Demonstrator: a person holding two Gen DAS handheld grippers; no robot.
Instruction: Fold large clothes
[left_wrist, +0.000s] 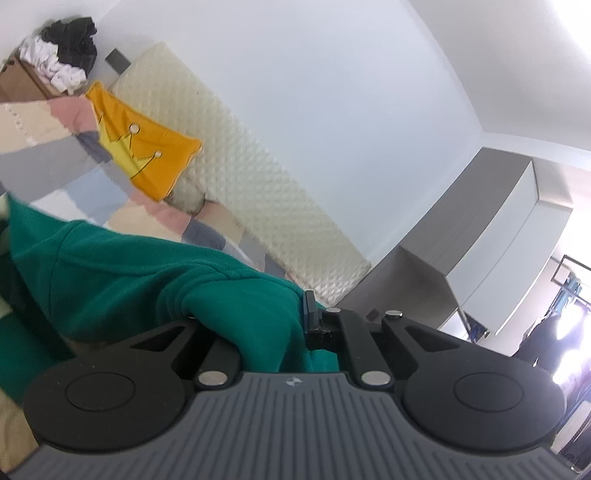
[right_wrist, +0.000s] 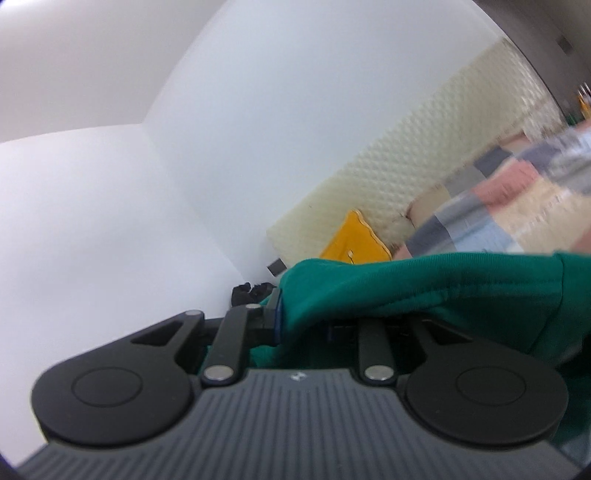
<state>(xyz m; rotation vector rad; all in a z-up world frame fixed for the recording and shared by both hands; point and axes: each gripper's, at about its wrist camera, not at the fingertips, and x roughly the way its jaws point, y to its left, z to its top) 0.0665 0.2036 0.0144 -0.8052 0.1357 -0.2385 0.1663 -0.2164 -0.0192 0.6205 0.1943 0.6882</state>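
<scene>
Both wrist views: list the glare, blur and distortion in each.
Left wrist view: blown-out glare at the top right corner and from the bright opening at right; fisheye bends the wall edges; the green garment is fairly sharp. Right wrist view: even light, no glare; the checked bedcover is motion-smeared; dark vignette at the corners.
</scene>
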